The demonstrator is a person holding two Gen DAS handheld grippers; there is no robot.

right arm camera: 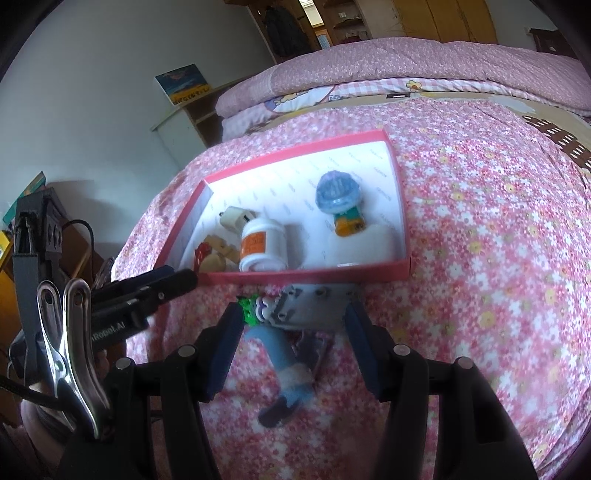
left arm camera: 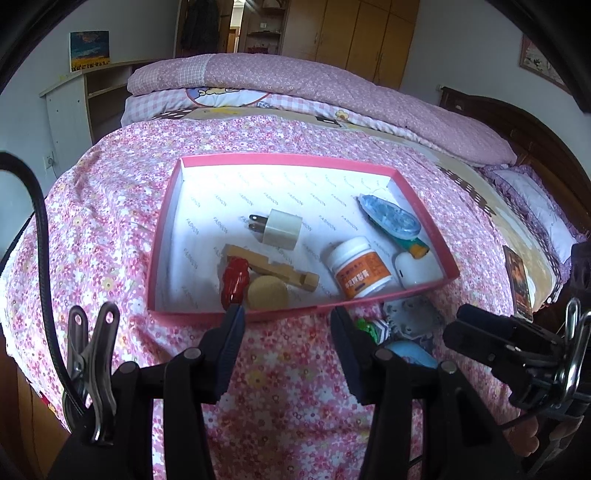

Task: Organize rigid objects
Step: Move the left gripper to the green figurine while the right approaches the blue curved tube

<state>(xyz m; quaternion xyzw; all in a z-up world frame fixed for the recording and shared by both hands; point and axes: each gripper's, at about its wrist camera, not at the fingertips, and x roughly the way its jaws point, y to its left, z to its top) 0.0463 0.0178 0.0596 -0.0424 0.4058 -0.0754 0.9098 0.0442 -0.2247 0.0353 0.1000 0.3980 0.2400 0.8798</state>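
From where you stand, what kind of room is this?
Most likely a home bedroom. The pink box sits on a bed spread with a floral sheet, a folded quilt lies behind it, and wooden wardrobe doors line the far wall.

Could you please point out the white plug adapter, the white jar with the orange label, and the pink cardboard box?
White plug adapter (left arm camera: 281, 230): left wrist view, on its white body.
White jar with the orange label (left arm camera: 356, 271): left wrist view, on its label.
Pink cardboard box (left arm camera: 291, 159): left wrist view, on its far rim.
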